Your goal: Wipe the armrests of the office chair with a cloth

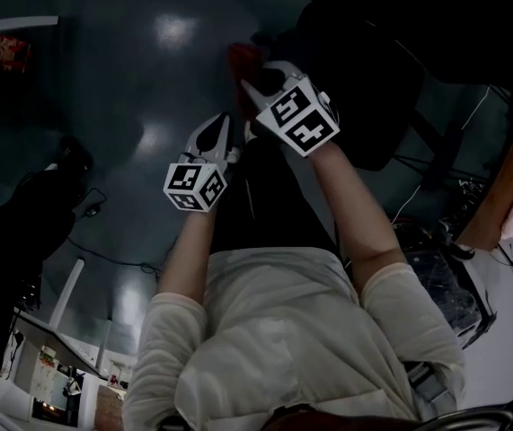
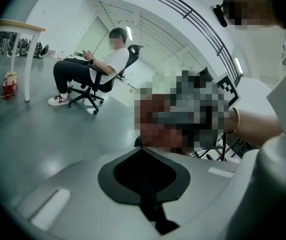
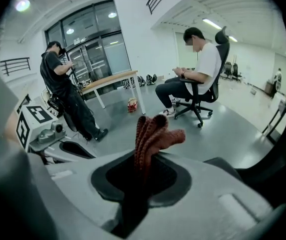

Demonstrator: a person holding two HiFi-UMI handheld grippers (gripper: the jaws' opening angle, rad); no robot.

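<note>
Right gripper (image 3: 141,179) pinches the reddish cloth (image 3: 152,134) by one end (the rest bunches loose above its jaws); left gripper (image 2: 144,176) is closed on nothing. Farther off, upper right of the head view, stands the dark office chair (image 1: 364,70); rubbing an armrest could tug the cloth free.

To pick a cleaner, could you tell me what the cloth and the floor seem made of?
The cloth: probably a soft ribbed knit or microfibre, matte reddish-brown; corded ridges show. The floor: likely sealed concrete or epoxy, glossy grey; lights reflect in it.

cloth (image 3: 152,134) in right gripper (image 3: 145,156), left gripper (image 2: 143,151) beside
</note>
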